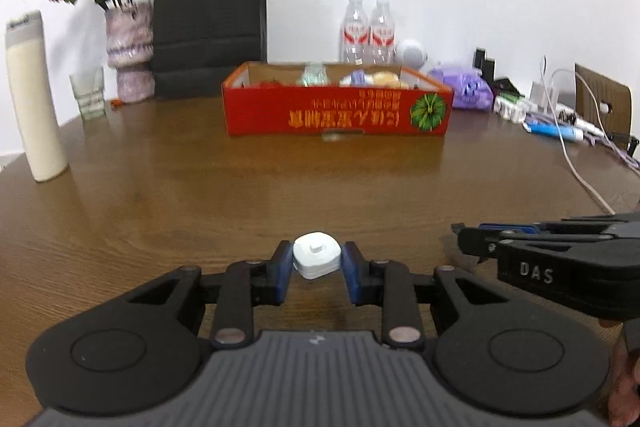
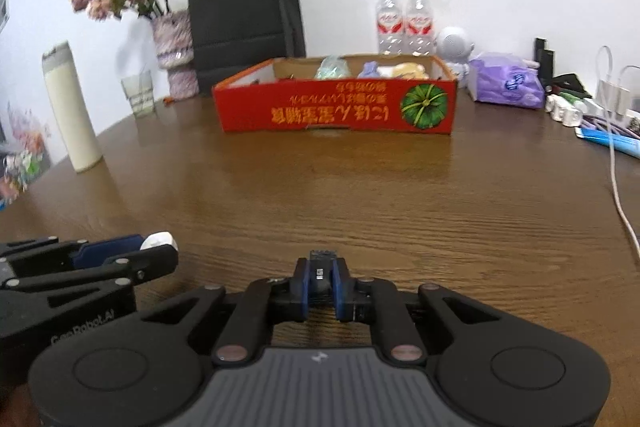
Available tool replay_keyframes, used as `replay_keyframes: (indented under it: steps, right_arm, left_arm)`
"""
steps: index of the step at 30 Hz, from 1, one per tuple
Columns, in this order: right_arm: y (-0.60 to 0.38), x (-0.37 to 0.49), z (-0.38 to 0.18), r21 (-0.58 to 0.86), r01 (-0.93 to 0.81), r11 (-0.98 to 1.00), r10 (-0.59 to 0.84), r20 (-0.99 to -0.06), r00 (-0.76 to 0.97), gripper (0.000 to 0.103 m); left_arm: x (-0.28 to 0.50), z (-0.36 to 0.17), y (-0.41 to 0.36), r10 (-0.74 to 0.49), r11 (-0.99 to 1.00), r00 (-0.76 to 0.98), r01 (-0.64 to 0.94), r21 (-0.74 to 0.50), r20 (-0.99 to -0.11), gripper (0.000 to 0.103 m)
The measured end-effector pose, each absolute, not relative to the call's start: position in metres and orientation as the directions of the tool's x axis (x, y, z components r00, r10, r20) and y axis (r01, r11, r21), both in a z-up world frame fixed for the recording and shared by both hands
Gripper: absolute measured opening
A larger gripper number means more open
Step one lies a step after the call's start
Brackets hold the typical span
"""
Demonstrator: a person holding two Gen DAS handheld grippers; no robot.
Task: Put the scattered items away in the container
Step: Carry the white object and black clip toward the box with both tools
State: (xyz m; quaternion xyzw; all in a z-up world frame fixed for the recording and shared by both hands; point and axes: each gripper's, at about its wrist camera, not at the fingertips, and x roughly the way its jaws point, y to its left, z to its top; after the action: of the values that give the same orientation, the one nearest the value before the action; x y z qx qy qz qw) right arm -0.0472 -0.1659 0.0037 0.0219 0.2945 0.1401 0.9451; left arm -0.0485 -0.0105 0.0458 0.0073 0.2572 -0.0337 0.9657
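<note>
My left gripper (image 1: pixel 317 263) is shut on a small white rounded charger-like block (image 1: pixel 316 259) just above the wooden table (image 1: pixel 280 179). It also shows in the right wrist view (image 2: pixel 158 247) at the left, with the white block (image 2: pixel 160 239) at its tip. My right gripper (image 2: pixel 321 277) is shut on a small dark flat device (image 2: pixel 321 263) with a white label. It shows in the left wrist view (image 1: pixel 466 243) at the right. The red cardboard box (image 1: pixel 338 111), also in the right wrist view (image 2: pixel 336 109), stands at the far middle and holds several items.
A cream bottle (image 1: pixel 34 99), a glass (image 1: pixel 88 93) and a flower vase (image 1: pixel 130 51) stand at the far left. A black paper bag (image 1: pixel 208 23) and two water bottles (image 1: pixel 368 31) stand behind the box. A purple tissue pack (image 2: pixel 506 83), cables (image 2: pixel 616 163) and small clutter lie at the right.
</note>
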Motion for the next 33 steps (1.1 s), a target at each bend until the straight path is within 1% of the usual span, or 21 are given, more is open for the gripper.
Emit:
replay_keyframes:
  steps: [5,7,10,12,16,19,22,27,33]
  right_arm:
    - [-0.174,-0.075,0.028,0.131,-0.229,0.965,0.263,-0.428,0.865,0.010]
    - [-0.175,-0.087,0.039,0.121,-0.222,0.968,0.252,-0.375,0.892,0.010]
    - [-0.174,-0.102,0.047,0.096,-0.219,0.971,0.239,-0.334,0.912,0.010]
    - [-0.173,-0.111,0.048,0.083,-0.223,0.971,0.238,-0.324,0.916,0.010]
    - [-0.173,-0.133,0.044,0.069,-0.231,0.970,0.241,-0.310,0.920,0.010]
    - [-0.178,-0.156,0.038,0.045,-0.226,0.973,0.229,-0.290,0.929,0.010]
    - [-0.184,-0.172,0.036,0.059,-0.206,0.977,0.214,-0.288,0.933,0.011]
    - [-0.184,-0.176,0.033,0.075,-0.217,0.973,0.229,-0.296,0.927,0.010]
    - [-0.187,-0.140,0.048,0.104,-0.221,0.970,0.242,-0.285,0.927,0.011]
  left_arm:
    - [-0.063,0.064,-0.012,-0.043,0.999,0.902,0.051,0.008,-0.429,0.028]
    - [-0.072,0.073,-0.012,-0.040,0.999,0.923,0.045,0.005,-0.383,0.028]
    - [-0.090,0.082,-0.013,-0.036,0.999,0.950,0.040,0.008,-0.311,0.028]
    - [-0.102,0.081,-0.014,-0.018,1.000,0.959,0.023,0.014,-0.284,0.028]
    - [-0.128,0.073,-0.015,-0.003,1.000,0.964,0.007,0.015,-0.267,0.028]
    - [-0.152,0.067,-0.018,0.007,0.999,0.973,0.001,0.034,-0.233,0.028]
    - [-0.162,0.064,-0.021,-0.006,0.999,0.974,0.016,0.041,-0.229,0.028]
    - [-0.151,0.068,-0.020,-0.014,0.999,0.971,0.021,0.025,-0.240,0.028]
    - [-0.114,0.088,-0.009,-0.006,1.000,0.972,0.007,0.007,-0.235,0.028]
